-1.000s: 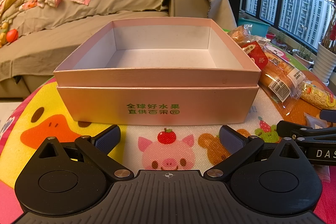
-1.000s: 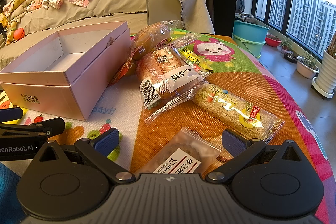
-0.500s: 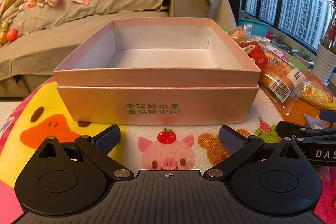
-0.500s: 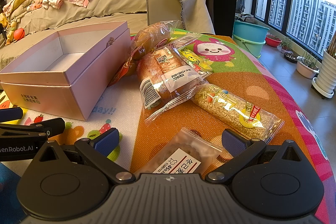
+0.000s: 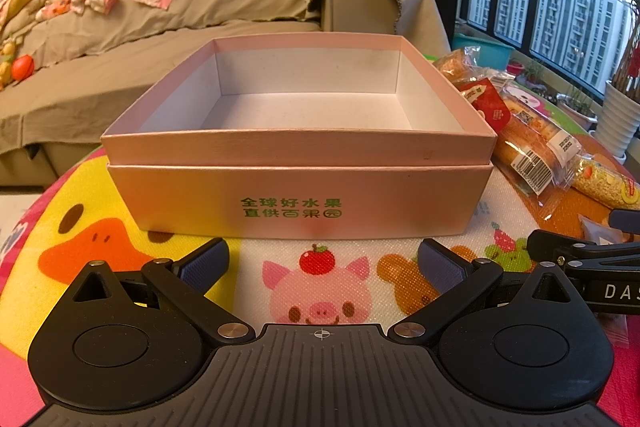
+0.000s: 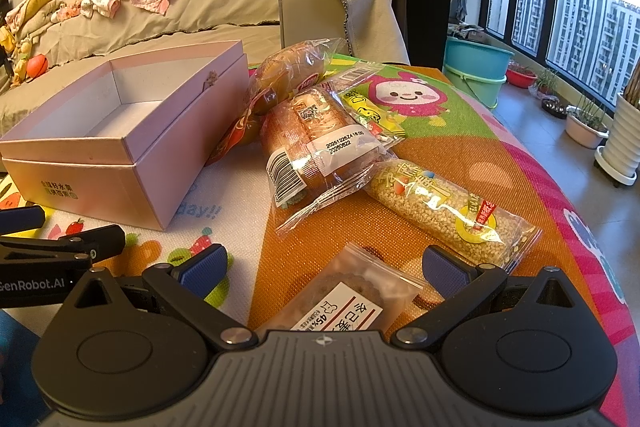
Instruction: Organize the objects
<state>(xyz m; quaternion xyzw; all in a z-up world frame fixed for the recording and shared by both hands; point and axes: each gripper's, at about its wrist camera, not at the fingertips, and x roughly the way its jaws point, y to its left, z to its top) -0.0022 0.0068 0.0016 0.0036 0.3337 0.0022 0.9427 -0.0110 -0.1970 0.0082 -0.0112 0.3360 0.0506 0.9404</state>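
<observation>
Left gripper (image 5: 322, 261): jaws spread wide, nothing between them; the blue pads (image 5: 205, 259) have a fine cross-hatched texture. It sits low over the cartoon play mat (image 5: 316, 291) (woven-looking surface, printed duck, pig and bear), just in front of the pink box (image 5: 298, 143).

Pink box — rectangular, matte cardboard with a faint sheen, white inside, no contents visible. Its upper section overhangs a lower one as a stepped rim; green printed characters on the front wall. It stands on the left part of the mat, with a sofa (image 5: 168, 11) draped in a tan cover behind.

Just right of the box, the snacks lie in a loose pile on the mat:
- bread packet (image 6: 316, 143), clear crinkled film, barcode label, two oblong loaves inside;
- a rounder bun in film (image 6: 294, 65) behind it, leaning near the box wall;
- grain bar (image 6: 448, 213), long, pebbly, in a clear wrapper, its near end under the bread packet's seal;
- small zip bag (image 6: 360, 297) with a white and red label, flat, nearest the camera.

Right gripper (image 6: 324, 265): jaws also fully apart, gripping nothing — the zip bag lies between and below the fingertips, contact not discernible.
</observation>
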